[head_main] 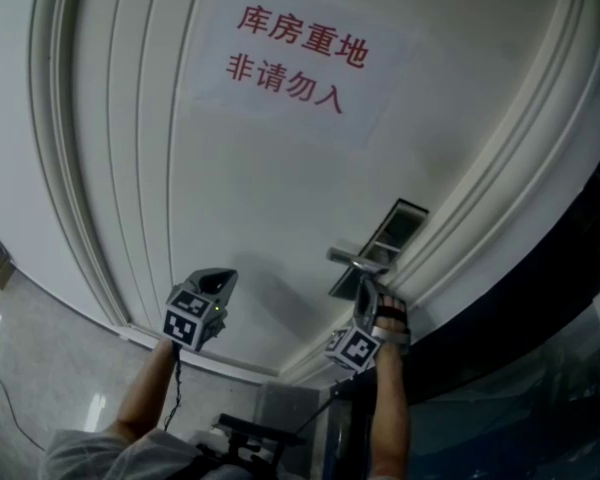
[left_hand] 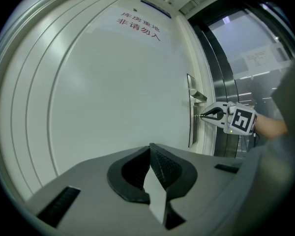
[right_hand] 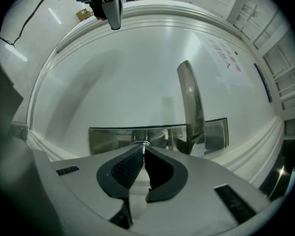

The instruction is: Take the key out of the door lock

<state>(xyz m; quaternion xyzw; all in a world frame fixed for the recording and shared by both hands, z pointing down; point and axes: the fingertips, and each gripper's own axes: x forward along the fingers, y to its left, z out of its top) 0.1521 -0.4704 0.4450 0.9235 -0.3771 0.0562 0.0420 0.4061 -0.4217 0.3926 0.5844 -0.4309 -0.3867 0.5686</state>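
1. Right claw (right_hand: pixel 143 149) grips the key (right_hand: pixel 143 144), which sits in the lock plate (right_hand: pixel 110 137) under the handle (right_hand: pixel 191 102).
2. Left claw (left_hand: pixel 150 148) is closed on nothing, held clear of the door (left_hand: pixel 113 82).

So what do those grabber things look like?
The left gripper and right gripper are pale grey wedges with black ridged pads. Each carries a cube of black-and-white square markers. A thin black cable hangs from the left one.
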